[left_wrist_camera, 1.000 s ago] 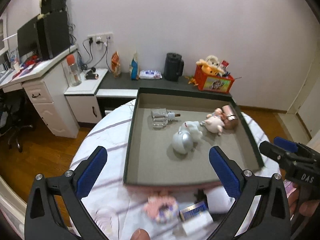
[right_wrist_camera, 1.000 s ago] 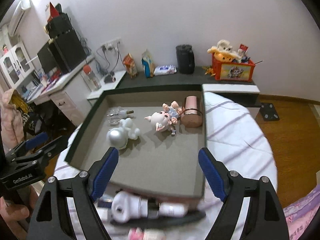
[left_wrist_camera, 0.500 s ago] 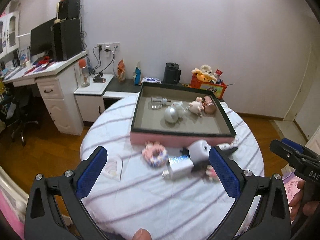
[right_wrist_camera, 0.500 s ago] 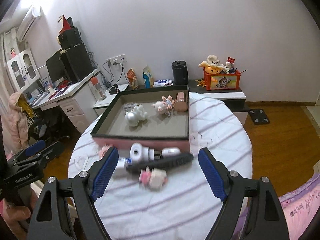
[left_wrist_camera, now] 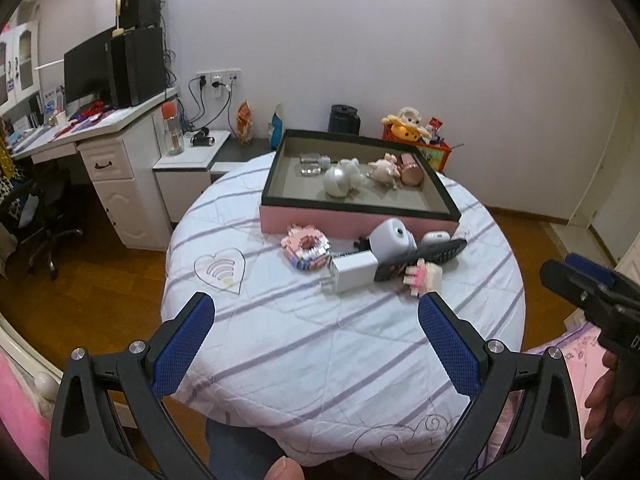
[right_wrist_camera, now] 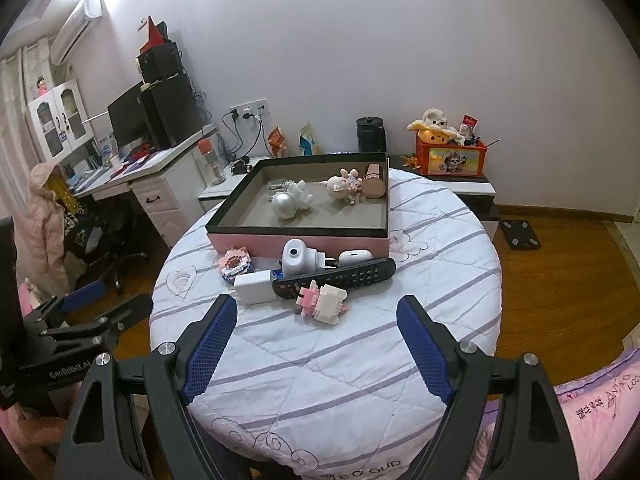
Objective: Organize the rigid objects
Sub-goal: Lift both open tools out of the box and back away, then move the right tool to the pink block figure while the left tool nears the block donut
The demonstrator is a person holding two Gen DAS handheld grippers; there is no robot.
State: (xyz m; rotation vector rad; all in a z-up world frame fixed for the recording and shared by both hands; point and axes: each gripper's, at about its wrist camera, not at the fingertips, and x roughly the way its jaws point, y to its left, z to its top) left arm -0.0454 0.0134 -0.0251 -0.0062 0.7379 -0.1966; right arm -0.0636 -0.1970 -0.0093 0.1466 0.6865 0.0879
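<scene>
Round table (right_wrist_camera: 360, 360), remote (right_wrist_camera: 334, 278) well beyond both released tongs (left_wrist_camera: 316, 344) (right_wrist_camera: 316, 344)

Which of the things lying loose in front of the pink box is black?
The long remote control. The charger block, round plug and earbud case are white; both brick toys pink.

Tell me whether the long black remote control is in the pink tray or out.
Out. The long black remote control lies on the striped tablecloth in front of the pink tray.
</scene>
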